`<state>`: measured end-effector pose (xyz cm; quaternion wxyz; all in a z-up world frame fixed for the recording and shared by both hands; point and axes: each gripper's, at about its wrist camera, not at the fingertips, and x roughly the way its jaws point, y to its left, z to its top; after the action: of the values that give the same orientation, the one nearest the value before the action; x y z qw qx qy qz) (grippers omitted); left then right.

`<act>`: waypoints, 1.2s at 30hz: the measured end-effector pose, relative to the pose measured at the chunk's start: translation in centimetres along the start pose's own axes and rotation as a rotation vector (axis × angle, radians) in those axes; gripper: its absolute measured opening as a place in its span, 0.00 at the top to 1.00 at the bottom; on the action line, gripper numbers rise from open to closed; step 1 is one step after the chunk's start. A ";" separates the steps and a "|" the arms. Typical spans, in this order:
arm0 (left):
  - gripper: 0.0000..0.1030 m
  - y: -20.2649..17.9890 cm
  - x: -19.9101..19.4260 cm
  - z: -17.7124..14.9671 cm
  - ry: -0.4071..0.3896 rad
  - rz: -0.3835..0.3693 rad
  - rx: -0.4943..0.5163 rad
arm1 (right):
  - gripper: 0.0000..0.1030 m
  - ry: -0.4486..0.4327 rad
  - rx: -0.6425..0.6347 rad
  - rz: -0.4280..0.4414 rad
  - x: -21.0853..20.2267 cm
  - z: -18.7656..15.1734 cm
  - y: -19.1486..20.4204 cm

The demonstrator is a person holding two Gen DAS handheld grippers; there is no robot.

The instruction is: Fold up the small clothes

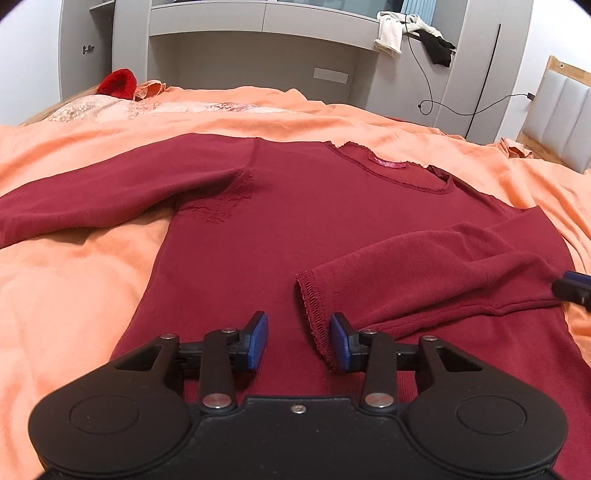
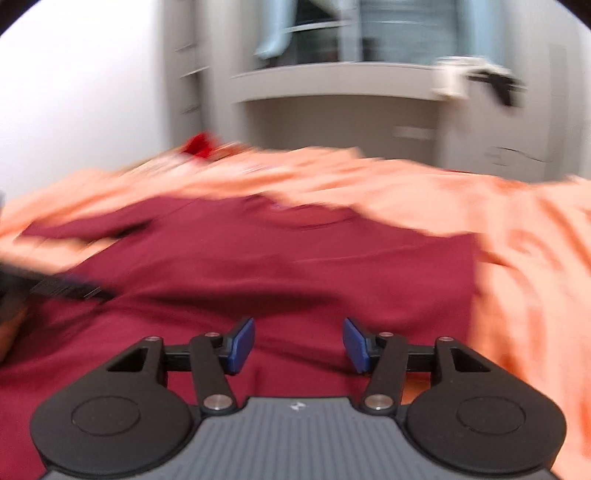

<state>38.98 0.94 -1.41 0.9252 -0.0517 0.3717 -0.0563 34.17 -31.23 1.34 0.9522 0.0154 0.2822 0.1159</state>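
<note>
Dark red long-sleeved top (image 1: 280, 221) laid flat on orange bedsheet (image 1: 74, 288), one sleeve (image 1: 424, 273) folded in, other outstretched; left gripper (image 1: 299, 341) and right gripper (image 2: 298, 345) jaws apart, nothing clamped.

Dark red knit top (image 1: 295, 229), plain, with a pink neck label (image 1: 385, 162), spread on an orange bedsheet (image 1: 74, 295); towards the sheet's far left corner, a pale floral-patterned cover (image 1: 122, 109) and a bright red garment (image 1: 117, 83). Black gripper bodies with blue pads (image 1: 257, 341) on both left gripper (image 1: 299, 341) and right gripper (image 2: 298, 345). Grey shelving (image 1: 258, 22) behind, draped with white cloth (image 1: 389, 33) and black cloth (image 1: 441, 50).
</note>
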 end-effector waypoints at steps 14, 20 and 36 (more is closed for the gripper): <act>0.56 0.6 -0.2 0.2 -0.011 0.015 -0.030 | 0.44 0.069 -0.056 0.080 0.6 0.0 2.1; 0.56 0.6 -0.4 0.1 -0.012 0.010 -0.034 | 0.41 0.108 -0.312 0.156 4.7 0.9 7.4; 0.53 1.6 -0.4 0.4 -0.006 -0.015 -0.082 | 0.95 0.204 -0.561 0.213 2.0 -1.6 10.6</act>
<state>39.06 2.58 -1.07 0.9230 -0.0927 0.3704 -0.0477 32.73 -20.52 -0.08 0.8686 -0.2299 0.3302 0.2891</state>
